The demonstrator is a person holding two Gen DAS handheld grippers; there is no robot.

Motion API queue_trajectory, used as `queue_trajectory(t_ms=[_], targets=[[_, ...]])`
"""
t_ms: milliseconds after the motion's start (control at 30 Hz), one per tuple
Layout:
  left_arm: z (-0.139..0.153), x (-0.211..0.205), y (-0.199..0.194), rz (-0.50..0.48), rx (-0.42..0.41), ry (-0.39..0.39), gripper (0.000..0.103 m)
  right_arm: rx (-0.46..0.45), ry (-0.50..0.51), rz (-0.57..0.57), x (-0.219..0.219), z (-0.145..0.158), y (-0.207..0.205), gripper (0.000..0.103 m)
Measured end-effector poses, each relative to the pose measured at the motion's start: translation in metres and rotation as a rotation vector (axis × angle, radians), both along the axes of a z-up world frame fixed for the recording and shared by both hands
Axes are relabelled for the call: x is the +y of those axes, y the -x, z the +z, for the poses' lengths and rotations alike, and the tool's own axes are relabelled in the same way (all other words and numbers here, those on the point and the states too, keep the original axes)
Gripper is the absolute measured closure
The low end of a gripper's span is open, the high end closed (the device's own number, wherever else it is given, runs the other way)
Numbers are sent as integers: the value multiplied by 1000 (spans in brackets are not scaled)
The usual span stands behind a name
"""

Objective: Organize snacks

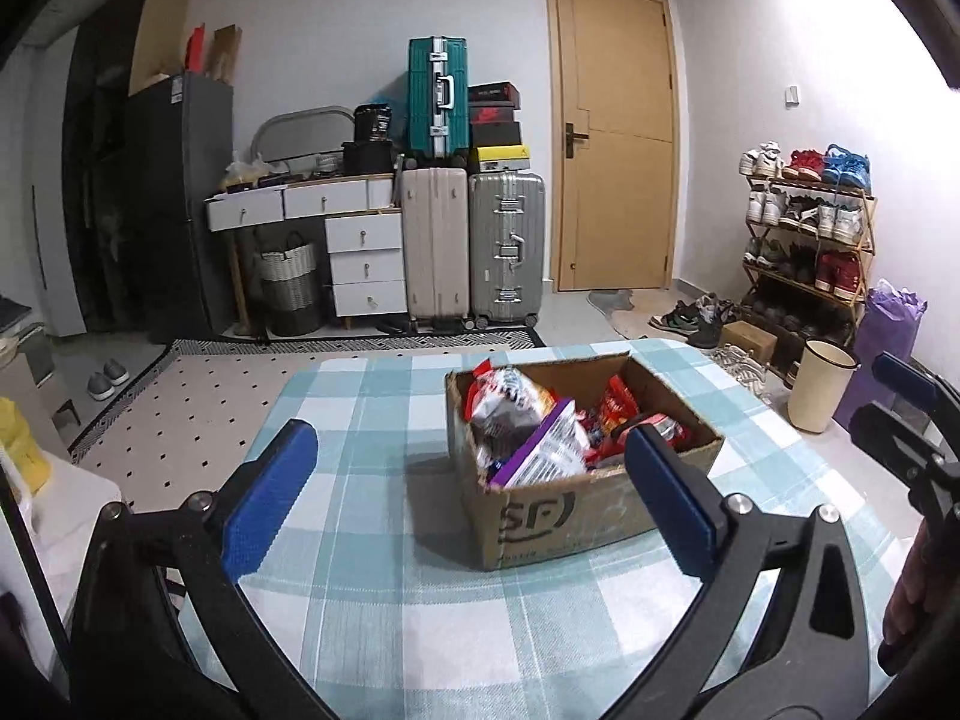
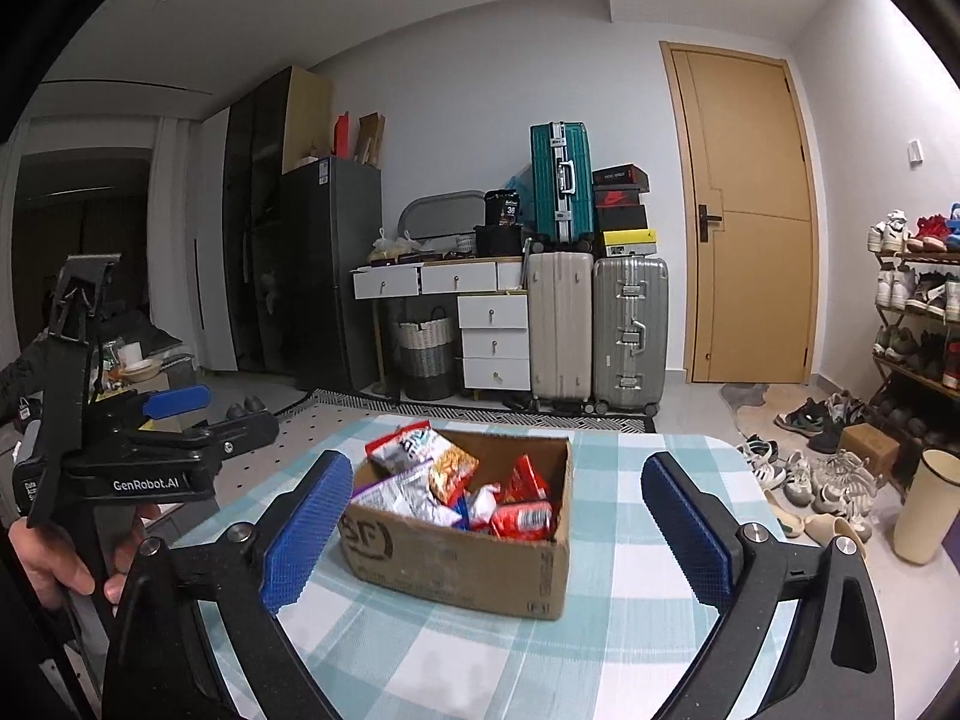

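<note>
A brown cardboard box (image 1: pixel 552 519) (image 2: pixel 474 567) stands on a table with a teal and white checked cloth (image 1: pixel 384 570) (image 2: pixel 432 654). Several snack packets (image 1: pixel 540 426) (image 2: pixel 468 486), red, purple and silver, fill it. My left gripper (image 1: pixel 474 480) hovers open over the cloth, short of the box's near left corner, with nothing between its blue pads. My right gripper (image 2: pixel 498 528) is open too, its blue fingertips standing on either side of the box from the near side, not touching it. The left gripper also appears at the left edge of the right wrist view, held by a hand (image 2: pixel 54 564).
Beyond the table are a patterned rug (image 1: pixel 198 396), stacked suitcases (image 1: pixel 474 246), white drawers (image 1: pixel 360 240), a dark fridge (image 1: pixel 174 192) and a wooden door (image 1: pixel 618 144). A shoe rack (image 1: pixel 804 234), loose shoes and a cream bin (image 1: pixel 819 384) stand at the right.
</note>
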State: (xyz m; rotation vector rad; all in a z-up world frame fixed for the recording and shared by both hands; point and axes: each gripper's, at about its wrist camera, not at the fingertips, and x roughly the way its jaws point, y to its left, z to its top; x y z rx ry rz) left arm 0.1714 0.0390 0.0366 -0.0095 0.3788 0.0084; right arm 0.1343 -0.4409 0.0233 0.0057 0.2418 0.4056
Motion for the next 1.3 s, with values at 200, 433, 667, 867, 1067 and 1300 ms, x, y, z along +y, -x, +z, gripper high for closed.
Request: queue_trajectory(t_ms=[200, 433, 667, 867, 1067, 1300], targets=[[-30, 10, 14, 60, -34, -16, 1, -10, -15, -23, -6, -25, 14, 4], [-64, 27, 14, 86, -56, 3, 1, 9, -19, -66, -13, -52, 18, 4], [-90, 36, 9, 117, -93, -23, 1, 11, -1, -105, -14, -74, 9, 4], [-104, 45, 0, 110, -67, 14, 1, 36, 64, -107, -3, -92, -5, 4], [-108, 43, -3, 94, -64, 3, 1, 48, 67, -141, -5, -96, -12, 4], [-108, 42, -1, 89, -69, 2, 1, 50, 71, -124, -4, -94, -13, 4]])
